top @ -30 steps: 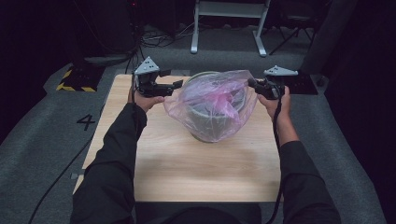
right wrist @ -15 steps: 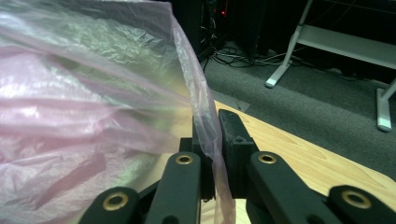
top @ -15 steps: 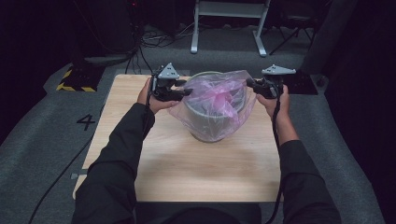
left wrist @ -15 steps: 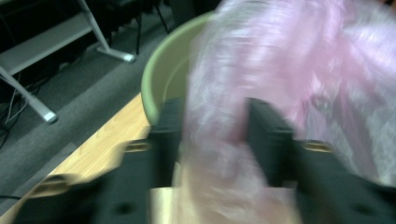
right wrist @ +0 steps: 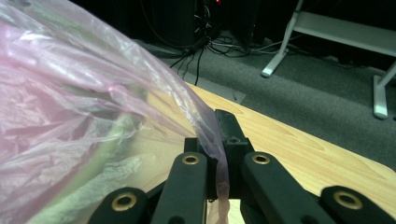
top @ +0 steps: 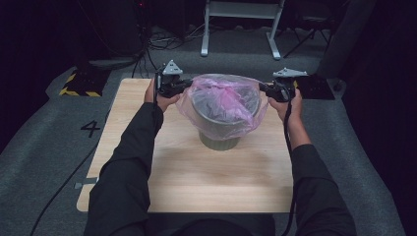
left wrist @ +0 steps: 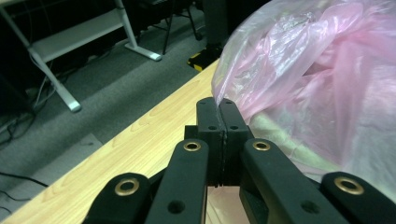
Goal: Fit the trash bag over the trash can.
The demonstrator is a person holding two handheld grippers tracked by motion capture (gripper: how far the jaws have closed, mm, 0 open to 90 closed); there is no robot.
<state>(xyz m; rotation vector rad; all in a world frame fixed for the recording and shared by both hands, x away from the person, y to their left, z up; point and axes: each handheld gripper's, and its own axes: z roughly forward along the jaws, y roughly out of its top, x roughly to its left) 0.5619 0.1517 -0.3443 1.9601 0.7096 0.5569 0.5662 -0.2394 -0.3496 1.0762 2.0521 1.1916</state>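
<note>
1. Work in hand: fitting a pink plastic bag (top: 223, 101) as a liner over a round bin (top: 220, 137), which stands upright near the middle of the wooden table (top: 196, 182).
2. Left gripper (top: 183, 84): its jaws have just been closing and now sit together, with the bag's edge pinched between the tips in the left gripper view (left wrist: 217, 103).
3. Right gripper (top: 264, 88): jaws clamped on the film at the opposite side; in the right gripper view the plastic (right wrist: 93, 121) runs down between the jaws.
4. Done, as I judge it: bag is inside the bin, mouth spread, film draped over much of the rim.
5. Left to do: pull the edge evenly down around the rim, then release. Far rim hidden by film; fit there unclear.
</note>
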